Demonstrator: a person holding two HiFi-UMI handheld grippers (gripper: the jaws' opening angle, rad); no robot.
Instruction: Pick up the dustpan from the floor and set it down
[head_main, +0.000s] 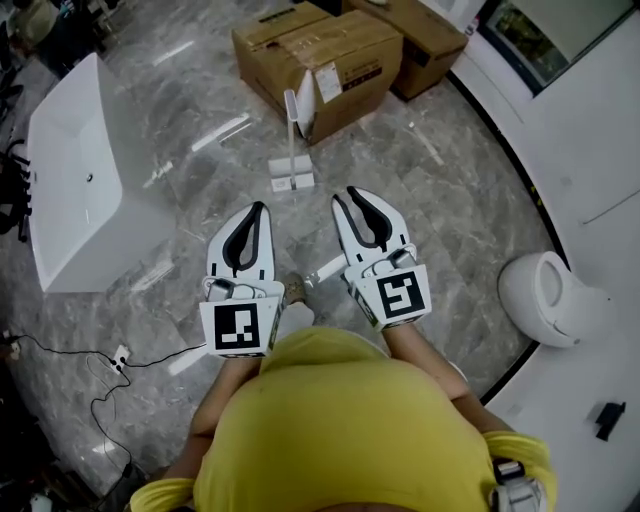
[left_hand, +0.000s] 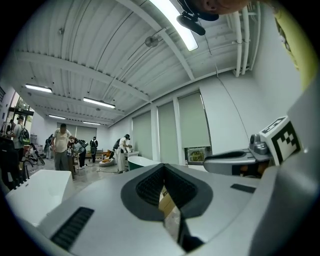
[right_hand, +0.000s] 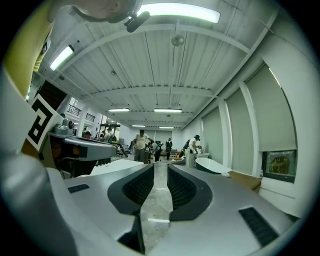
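Though l. hand-held gripper (head_main: 261, 208) shut — dustpan (head_main: 291, 178) on floor (head_main: 200, 100), untouched

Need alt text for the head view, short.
A person in a yellow shirt holds the left tongs shut and the right tongs slightly open, both empty, over a grey floor. A white dustpan stands ahead, near cardboard boxes.

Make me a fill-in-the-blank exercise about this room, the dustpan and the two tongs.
1. The white plastic dustpan stands upright on the grey marble floor beside the brown boxes, which are made of ____.
2. The white rectangular bathtub lies on the person's ____ side.
3. The right tongs are ____, with only floor showing between them.
4. The left tongs are ____ at the tips and hold nothing.

Missing words: cardboard; left; open; shut
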